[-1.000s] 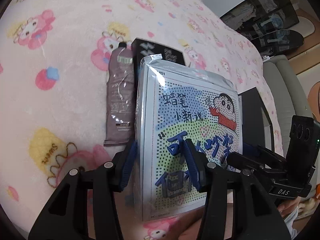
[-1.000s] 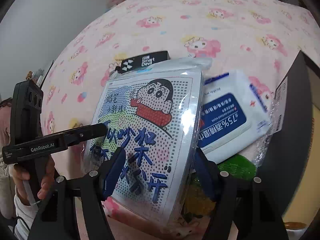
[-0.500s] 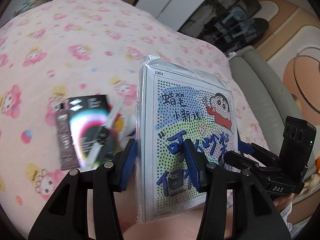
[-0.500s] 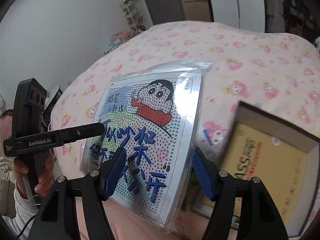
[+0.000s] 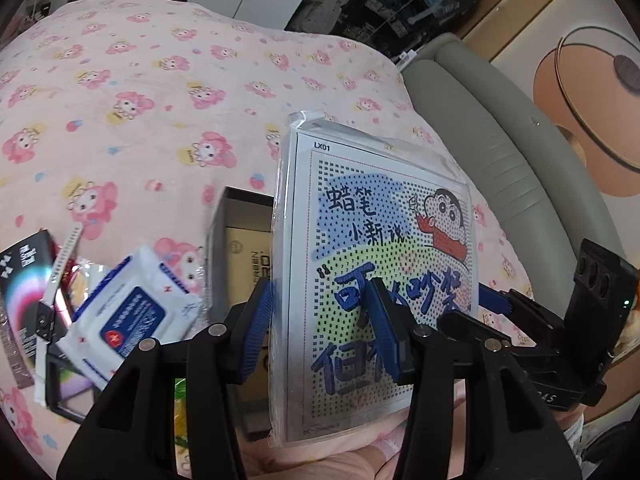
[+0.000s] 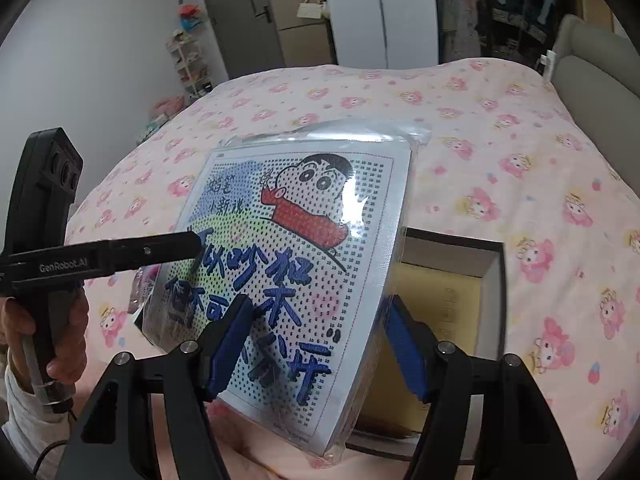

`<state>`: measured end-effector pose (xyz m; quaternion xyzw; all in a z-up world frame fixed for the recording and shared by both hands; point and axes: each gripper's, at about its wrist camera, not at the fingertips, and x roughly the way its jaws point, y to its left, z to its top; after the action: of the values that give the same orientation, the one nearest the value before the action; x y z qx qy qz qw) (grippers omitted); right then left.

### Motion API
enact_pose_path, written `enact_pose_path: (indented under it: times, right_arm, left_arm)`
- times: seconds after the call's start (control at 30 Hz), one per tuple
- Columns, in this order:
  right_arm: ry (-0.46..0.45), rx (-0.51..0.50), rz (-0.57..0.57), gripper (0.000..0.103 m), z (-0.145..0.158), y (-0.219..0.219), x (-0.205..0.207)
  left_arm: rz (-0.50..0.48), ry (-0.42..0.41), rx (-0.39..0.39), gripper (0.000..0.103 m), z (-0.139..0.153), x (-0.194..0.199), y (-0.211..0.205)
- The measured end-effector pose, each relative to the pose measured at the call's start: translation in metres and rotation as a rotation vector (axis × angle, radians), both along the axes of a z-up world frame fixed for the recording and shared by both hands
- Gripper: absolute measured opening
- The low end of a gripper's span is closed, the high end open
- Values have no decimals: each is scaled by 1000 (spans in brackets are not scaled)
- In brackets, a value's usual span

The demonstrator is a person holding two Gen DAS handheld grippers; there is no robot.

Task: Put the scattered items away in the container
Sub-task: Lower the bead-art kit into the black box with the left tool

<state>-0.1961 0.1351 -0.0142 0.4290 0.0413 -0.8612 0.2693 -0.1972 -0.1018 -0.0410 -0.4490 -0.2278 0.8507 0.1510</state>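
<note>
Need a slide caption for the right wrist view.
Both grippers hold a bagged cartoon bead kit above the open box on a pink bedspread.

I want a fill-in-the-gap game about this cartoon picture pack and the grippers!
1. The pack is held by ____ grippers at once.
2. The cartoon boy on the pack wears a ____ scarf.
3. The box behind the pack lies on a ____ blanket.
4. The wipes have a ____ label.

Missing words: two; red; pink; blue
</note>
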Motion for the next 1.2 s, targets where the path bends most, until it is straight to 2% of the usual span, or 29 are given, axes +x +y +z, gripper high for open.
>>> enact_pose_path:
  times: [0.17, 0.4, 0.6, 0.93, 1.2]
  right_arm:
    - [0, -6, -38, 64, -13, 19, -15]
    - [-85, -6, -31, 64, -54, 25, -35]
    - [-165, 6, -32, 64, -83, 23, -40]
    - [-296, 24, -37, 64, -129, 21, -50]
    - [-323, 19, -39, 64, -138, 24, -49]
  left_arm:
    - [-17, -30, -10, 48, -15, -15, 26]
    - [-6, -134, -38, 48, -57, -21, 39]
    - [-4, -205, -114, 48, -82, -26, 50]
    - [1, -196, -273, 49, -86, -23, 65]
    - [-6, -196, -367, 49, -88, -23, 73]
